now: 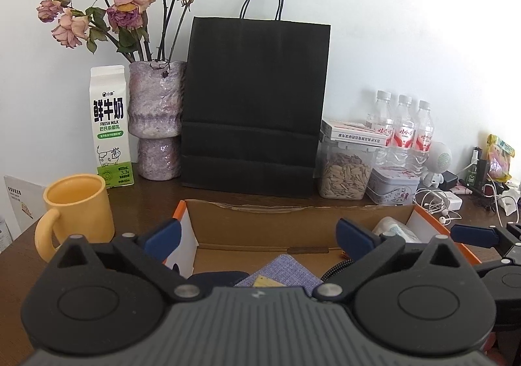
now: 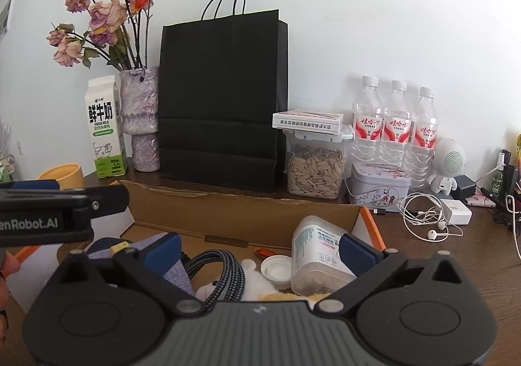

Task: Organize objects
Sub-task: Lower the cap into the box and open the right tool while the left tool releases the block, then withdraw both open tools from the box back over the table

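Note:
An open cardboard box (image 1: 260, 222) with orange edges sits on the brown desk; it also shows in the right wrist view (image 2: 228, 219). Inside lie a lilac fabric pouch (image 1: 280, 271), a braided cable (image 2: 224, 271), a white plastic bottle on its side (image 2: 319, 255), its loose cap (image 2: 276, 268) and a white plush toy (image 2: 254, 284). My left gripper (image 1: 260, 235) is open and empty above the box's near left part. My right gripper (image 2: 260, 248) is open and empty above the box's right part; one of its blue fingers (image 1: 475, 234) shows in the left wrist view.
Behind the box stand a black paper bag (image 1: 257, 99), a vase of dried roses (image 1: 156, 118), a milk carton (image 1: 110, 128), a yellow mug (image 1: 78, 209), a seed jar (image 2: 316, 167), a tin (image 2: 377, 187) and three water bottles (image 2: 394, 125). White earphones (image 2: 429, 219) lie at right.

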